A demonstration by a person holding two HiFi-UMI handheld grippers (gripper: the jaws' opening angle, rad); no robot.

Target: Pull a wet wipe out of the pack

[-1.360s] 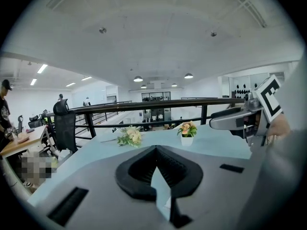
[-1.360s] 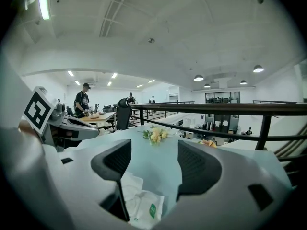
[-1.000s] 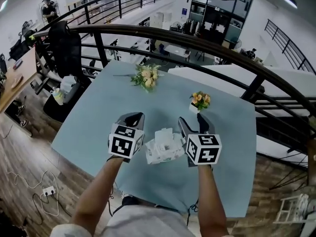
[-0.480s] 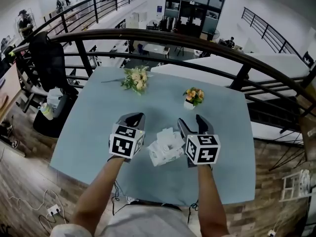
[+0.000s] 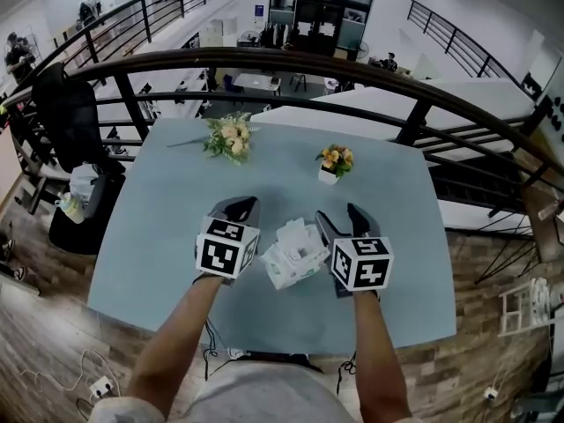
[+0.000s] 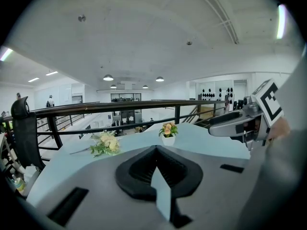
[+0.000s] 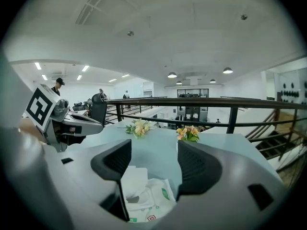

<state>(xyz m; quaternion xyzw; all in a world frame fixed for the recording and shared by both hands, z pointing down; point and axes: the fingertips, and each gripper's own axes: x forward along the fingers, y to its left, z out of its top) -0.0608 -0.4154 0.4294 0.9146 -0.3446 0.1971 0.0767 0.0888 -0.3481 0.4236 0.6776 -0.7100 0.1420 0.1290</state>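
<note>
Head view: the wet wipe pack (image 5: 295,256) lies on the pale blue table (image 5: 167,210), nearer my edge than the far one, right between my two grippers. Its top is open and a white wipe (image 5: 294,233) stands crumpled out of it.

In the right gripper view I have the pack (image 7: 151,201) low between the jaws, with the wipe (image 7: 134,178) rising from its opening close beside the inner face of the jaw at that view's left. I cannot tell whether it touches that jaw. The right gripper (image 7: 153,164) has its jaws spread wide and clamps nothing. In the head view it (image 5: 342,218) sits just beside the pack's right edge.

The left gripper (image 6: 156,150) has its jaw tips pressed together with nothing caught between them; only a sliver of table shows through the slot lower down. In the head view it (image 5: 238,208) hovers just left of the pack.

Farther out on the table I see a small white pot of orange flowers (image 5: 333,160) and, to its left, a loose bouquet (image 5: 227,137) lying flat. A dark railing (image 5: 264,60) curves behind the table's far side, and a black chair (image 5: 62,104) stands off to the left.
</note>
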